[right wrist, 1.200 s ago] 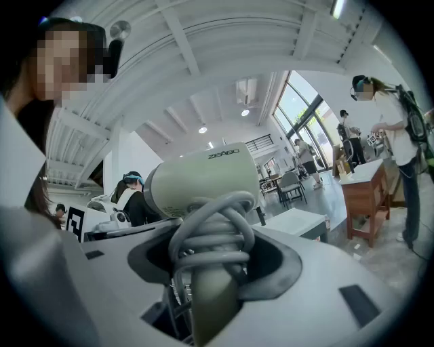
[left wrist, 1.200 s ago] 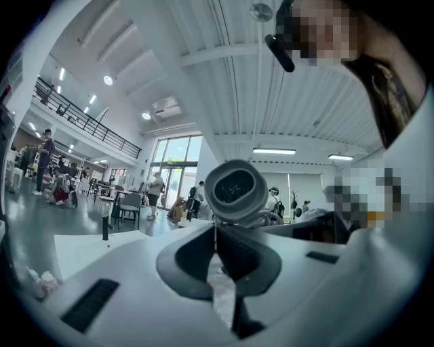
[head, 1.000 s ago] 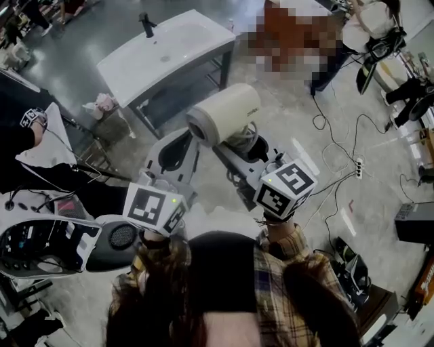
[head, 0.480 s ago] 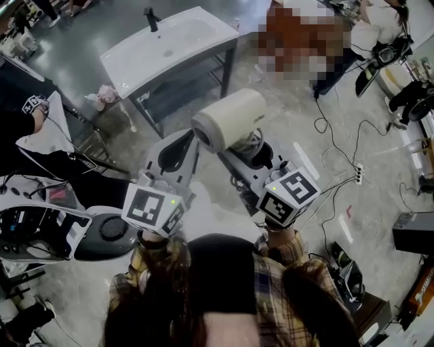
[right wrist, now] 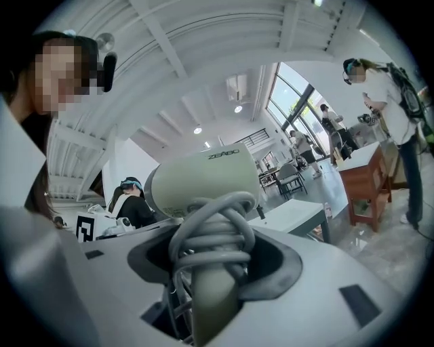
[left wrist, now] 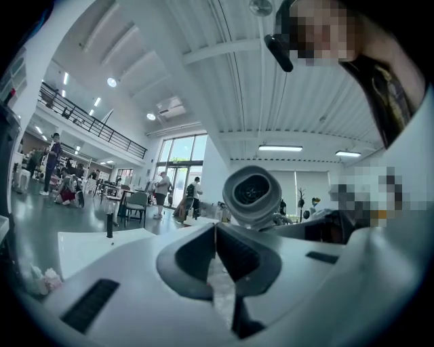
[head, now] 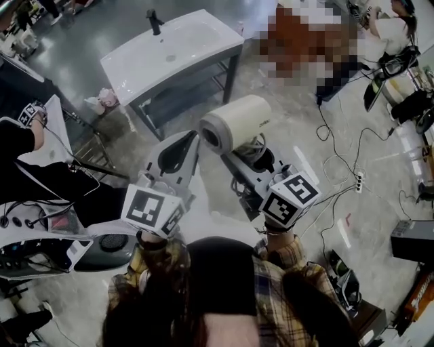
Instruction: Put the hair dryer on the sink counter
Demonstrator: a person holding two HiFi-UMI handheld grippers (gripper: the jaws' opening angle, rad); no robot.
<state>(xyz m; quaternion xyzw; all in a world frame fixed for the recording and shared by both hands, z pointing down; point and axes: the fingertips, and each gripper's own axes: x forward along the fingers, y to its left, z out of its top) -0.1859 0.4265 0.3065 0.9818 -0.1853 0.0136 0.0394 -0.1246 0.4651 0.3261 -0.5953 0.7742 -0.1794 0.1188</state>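
A cream hair dryer (head: 234, 122) with its grey cord wound round the handle is held up in the air, and my right gripper (head: 252, 157) is shut on that handle. In the right gripper view the dryer's barrel (right wrist: 203, 181) stands above the wrapped handle (right wrist: 211, 261). My left gripper (head: 178, 154) hovers just left of the dryer, shut and empty; its view shows the dryer's round end (left wrist: 252, 196) ahead. The white sink counter (head: 203, 47), with a black faucet (head: 154, 20), stands on the floor beyond both grippers and shows too as a sink counter (left wrist: 95, 245) low in the left gripper view.
A pink bundle (head: 105, 99) lies by the counter's left leg. A person in a black sleeve (head: 17, 139) and white equipment (head: 41, 247) are at the left. Cables and a power strip (head: 358, 169) cross the floor at the right. Other people stand at the far right (head: 393, 30).
Both grippers and the hair dryer have drifted slightly right and forward. The right gripper's hold on the dryer is unchanged, and the left stays shut.
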